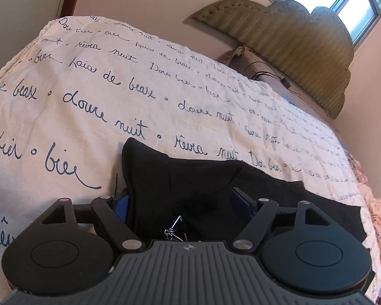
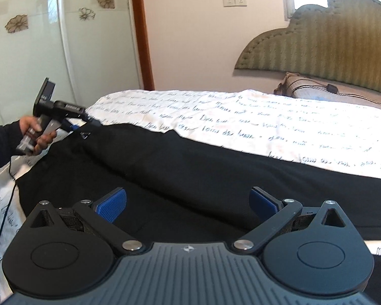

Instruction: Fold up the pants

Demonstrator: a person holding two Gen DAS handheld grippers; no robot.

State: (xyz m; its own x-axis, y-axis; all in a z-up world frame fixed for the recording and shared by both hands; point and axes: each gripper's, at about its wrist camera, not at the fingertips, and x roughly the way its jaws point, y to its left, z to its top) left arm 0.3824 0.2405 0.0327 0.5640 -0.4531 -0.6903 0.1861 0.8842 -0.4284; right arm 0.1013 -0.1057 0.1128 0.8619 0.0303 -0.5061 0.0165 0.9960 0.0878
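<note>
While spread, left tongs (image 1: 184, 200) astride black pants (image 1: 190, 178)

A bed's white script-printed cover (image 2: 279, 117) carries black pants (image 2: 190, 167) spread flat.

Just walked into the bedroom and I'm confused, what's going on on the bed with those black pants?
A person is folding black pants spread on a bed with a script-printed bedspread, using handheld tongs in each hand. The left tongs are open with a raised bunch of the fabric between their fingers. The right tongs are open, just over another part of the pants, gripping nothing. No finished fold is visible.
</note>
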